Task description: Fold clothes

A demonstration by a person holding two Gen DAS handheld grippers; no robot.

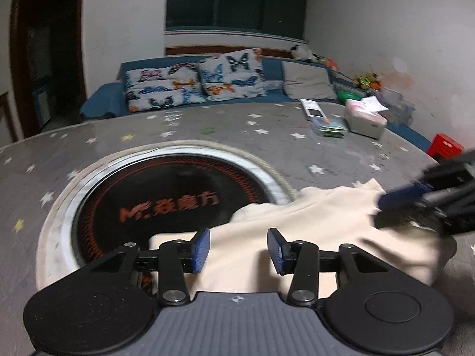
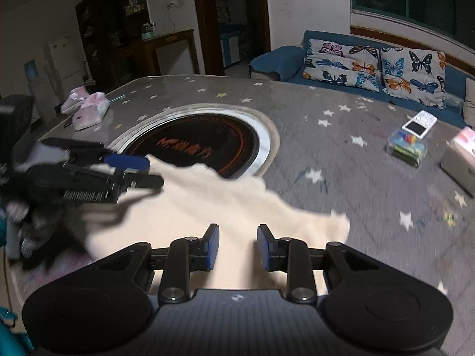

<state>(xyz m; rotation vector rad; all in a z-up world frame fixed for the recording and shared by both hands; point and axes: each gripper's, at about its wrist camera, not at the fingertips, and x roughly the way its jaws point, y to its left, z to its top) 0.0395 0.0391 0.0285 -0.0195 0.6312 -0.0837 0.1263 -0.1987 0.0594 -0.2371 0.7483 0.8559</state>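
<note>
A cream garment (image 1: 311,222) lies bunched on the grey star-patterned table cover (image 1: 207,130), and its far edge overlaps the round black inset (image 1: 172,195) in the table's middle. My left gripper (image 1: 239,243) hovers over the garment's near left part. Its blue pads stand apart and do not press the cloth. In the same view my right gripper (image 1: 394,198) is a blur at the garment's right edge. In the right wrist view my right gripper (image 2: 237,237) is open above the garment (image 2: 207,201). The left gripper (image 2: 142,169) appears blurred at the cloth's left corner.
On the table's far right are a tissue box (image 1: 366,120), a white handset (image 1: 313,108) and a clear box of coloured bits (image 1: 329,126). Pink tissue packs (image 2: 89,109) lie far left. A blue sofa with butterfly cushions (image 1: 193,86) runs behind, and a red stool (image 1: 446,145) stands at right.
</note>
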